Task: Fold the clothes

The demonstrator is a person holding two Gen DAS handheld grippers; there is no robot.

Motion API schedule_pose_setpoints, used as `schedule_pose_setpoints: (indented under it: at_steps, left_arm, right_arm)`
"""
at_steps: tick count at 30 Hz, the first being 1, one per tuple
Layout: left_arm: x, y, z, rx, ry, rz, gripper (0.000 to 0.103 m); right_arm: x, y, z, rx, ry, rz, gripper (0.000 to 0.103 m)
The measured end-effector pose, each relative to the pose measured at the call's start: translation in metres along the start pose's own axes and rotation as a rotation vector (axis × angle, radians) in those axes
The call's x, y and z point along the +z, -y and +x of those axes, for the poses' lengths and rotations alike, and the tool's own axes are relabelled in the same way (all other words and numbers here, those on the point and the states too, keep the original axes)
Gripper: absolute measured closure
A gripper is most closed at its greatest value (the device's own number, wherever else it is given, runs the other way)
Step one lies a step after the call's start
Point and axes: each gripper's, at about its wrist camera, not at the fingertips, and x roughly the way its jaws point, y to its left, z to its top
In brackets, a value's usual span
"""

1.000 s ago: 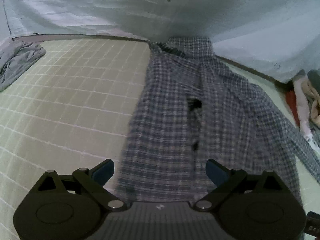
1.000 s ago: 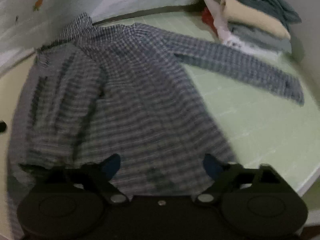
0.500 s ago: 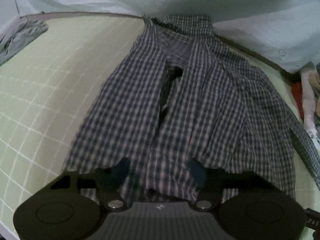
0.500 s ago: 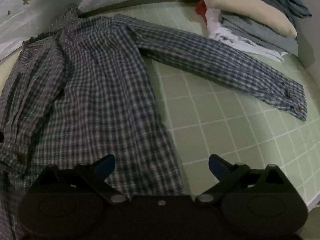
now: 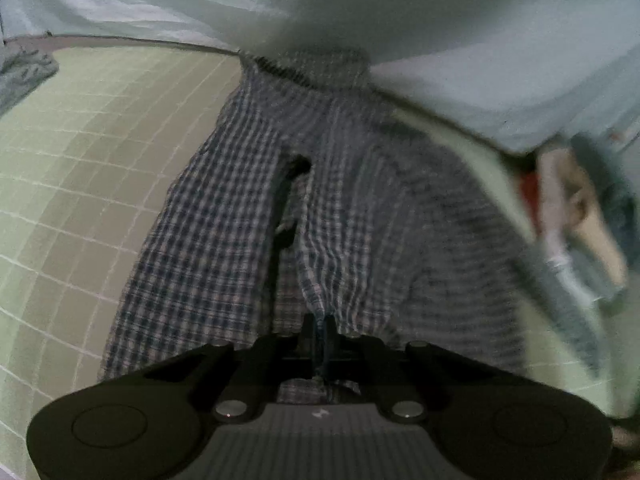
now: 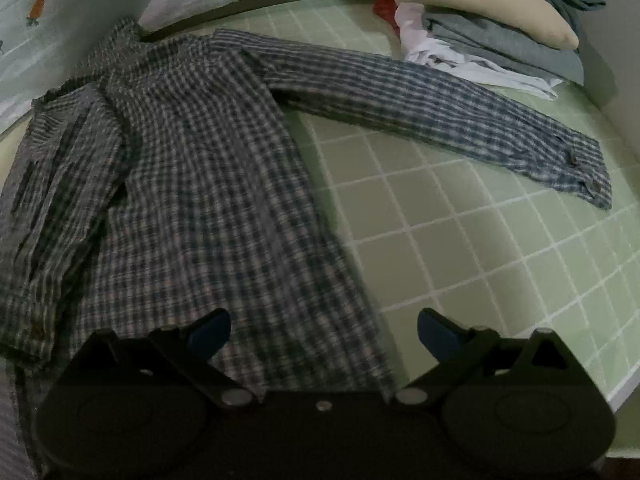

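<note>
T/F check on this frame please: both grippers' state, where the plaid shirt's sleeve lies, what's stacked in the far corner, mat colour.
1. The left gripper is shut on the hem of the plaid shirt. True.
2. The right gripper is shut on the sleeve. False: its jaws stand open over the shirt's lower edge, holding nothing.
3. One sleeve lies stretched out flat on the mat. True.
4. The mat is plain red. False: it is green with a white grid.
5. The folded clothes pile sits on the shirt. False: it sits apart, beyond the sleeve.
</note>
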Motion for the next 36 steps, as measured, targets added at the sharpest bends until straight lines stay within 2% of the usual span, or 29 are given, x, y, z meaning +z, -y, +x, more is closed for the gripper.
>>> schedule_pose_setpoints:
  at_steps: [2,6,8,11,14,17,18,19,20,21,22,25,29,31,36]
  left_arm:
    - [-0.001,-0.004,-0.015,-0.052,0.007,-0.027,0.100]
    - [-0.012,-0.022,-0.044,-0.076,0.016,-0.061,0.100]
    - [-0.018,-0.036,-0.049,-0.061,0.010,-0.081,0.100]
    - [-0.029,-0.060,-0.047,0.002,-0.020,-0.100,0.100]
    - [-0.041,-0.083,-0.031,0.043,-0.082,-0.105,0.100]
    - [-0.049,-0.087,-0.013,0.102,-0.140,-0.075,0.098]
    - [-0.049,-0.087,-0.012,0.112,-0.153,-0.066,0.092]
    - [-0.049,-0.085,-0.012,0.116,-0.156,-0.059,0.078]
    - [-0.048,-0.083,-0.013,0.112,-0.145,-0.056,0.070]
    - [-0.047,-0.081,-0.015,0.109,-0.131,-0.052,0.055]
    - [-0.045,-0.077,-0.016,0.109,-0.113,-0.048,0.044]
    - [-0.041,-0.066,-0.022,0.115,-0.064,-0.031,0.031]
    - [-0.038,-0.049,-0.026,0.120,-0.031,-0.001,0.019]
    - [-0.037,-0.038,-0.025,0.125,-0.030,0.017,0.010]
    - [-0.033,-0.007,-0.022,0.160,0.000,0.059,0.005]
  right_arm:
    - [-0.004,-0.009,-0.004,-0.003,0.010,0.003,0.002]
    - [-0.014,-0.026,-0.012,-0.010,0.030,-0.014,0.002]
    - [-0.020,-0.035,-0.015,-0.008,0.023,-0.021,0.002]
    - [-0.029,-0.047,-0.019,-0.008,0.022,-0.028,0.002]
    - [-0.038,-0.052,-0.023,-0.013,0.030,-0.030,0.002]
    - [-0.045,-0.054,-0.027,-0.017,0.047,-0.033,0.002]
    - [-0.047,-0.054,-0.028,-0.018,0.052,-0.034,0.000]
    - [-0.049,-0.055,-0.029,-0.019,0.058,-0.035,0.000]
    - [-0.052,-0.055,-0.031,-0.020,0.064,-0.036,0.000]
    - [-0.054,-0.055,-0.032,-0.022,0.069,-0.037,0.000]
    - [-0.055,-0.054,-0.034,-0.012,0.084,-0.039,0.000]
    - [-0.058,-0.049,-0.044,0.006,0.175,-0.058,0.000]
    - [-0.048,-0.043,-0.046,-0.017,0.114,-0.056,0.000]
    - [-0.044,-0.038,-0.047,-0.038,0.116,-0.062,0.000]
    - [-0.029,-0.016,-0.051,-0.005,0.163,-0.079,0.000]
